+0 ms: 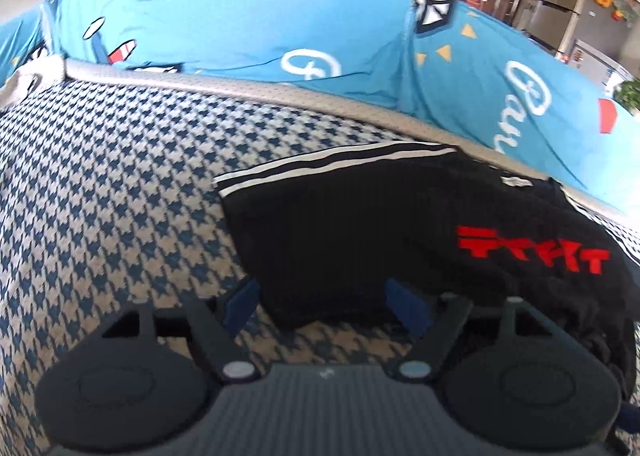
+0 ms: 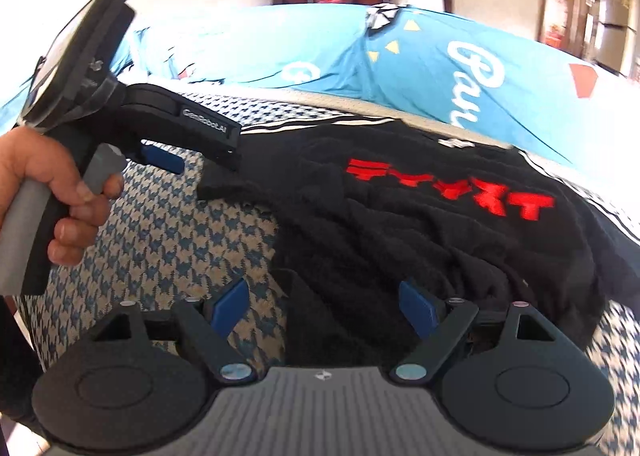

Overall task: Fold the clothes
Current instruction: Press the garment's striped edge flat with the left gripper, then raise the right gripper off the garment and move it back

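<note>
Partly blurred black garment (image 1: 360,240), lower edge cut off

one black garment (image 1: 360,240), two blue cushions (image 1: 240,28)

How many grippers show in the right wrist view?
2. The right gripper at bottom centre, jaws open over the black garment. The left gripper at upper left, held by a hand, at the garment's edge.

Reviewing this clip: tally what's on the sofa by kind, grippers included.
Black garment with red lettering: 1
Blue printed cushions: 2
Grippers: 2, left gripper and right gripper, both open
Total: 5
</note>
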Demonstrator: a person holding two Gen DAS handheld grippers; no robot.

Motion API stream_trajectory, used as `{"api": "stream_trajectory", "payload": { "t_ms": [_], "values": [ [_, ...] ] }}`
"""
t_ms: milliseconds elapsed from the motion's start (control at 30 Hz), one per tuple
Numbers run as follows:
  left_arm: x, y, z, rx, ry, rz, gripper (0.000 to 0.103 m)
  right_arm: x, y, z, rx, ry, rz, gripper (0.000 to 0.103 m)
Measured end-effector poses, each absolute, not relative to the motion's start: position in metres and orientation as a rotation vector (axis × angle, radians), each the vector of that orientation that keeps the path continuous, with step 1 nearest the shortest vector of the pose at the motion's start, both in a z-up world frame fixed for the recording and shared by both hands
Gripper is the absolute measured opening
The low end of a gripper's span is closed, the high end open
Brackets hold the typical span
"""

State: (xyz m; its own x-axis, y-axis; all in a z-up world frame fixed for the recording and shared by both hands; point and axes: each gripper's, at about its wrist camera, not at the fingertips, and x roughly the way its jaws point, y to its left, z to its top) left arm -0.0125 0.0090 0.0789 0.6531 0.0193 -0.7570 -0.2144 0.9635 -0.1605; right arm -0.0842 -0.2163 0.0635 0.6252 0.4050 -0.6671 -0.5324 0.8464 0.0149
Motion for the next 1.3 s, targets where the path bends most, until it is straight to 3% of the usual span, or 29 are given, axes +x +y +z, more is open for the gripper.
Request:
{"api": "stream_trajectory", "payload": {
  "t_ms": [200,467,900,1300],
  "values": [
    [-0.033,-0.009,0.079,-0.242,0.857,0.069,0.076,-0.112,-0.235,0.072,-0.099,0.678,0.469,0.082],
    [-0.07,-0.015,0.071,-0.241,0.854,0.077,0.083,-0.139,-0.233,0.066,-0.095,0.665,0.429,0.068],
    [-0.112,-0.024,0.05,-0.189,0.881,0.097,0.086,-0.176,-0.244,0.047,-0.019,0.674,0.217,0.068],
    [-0.141,-0.027,0.037,-0.103,0.86,0.096,0.099,-0.161,-0.277,0.047,0.056,0.595,0.048,0.068]
  ]
}}
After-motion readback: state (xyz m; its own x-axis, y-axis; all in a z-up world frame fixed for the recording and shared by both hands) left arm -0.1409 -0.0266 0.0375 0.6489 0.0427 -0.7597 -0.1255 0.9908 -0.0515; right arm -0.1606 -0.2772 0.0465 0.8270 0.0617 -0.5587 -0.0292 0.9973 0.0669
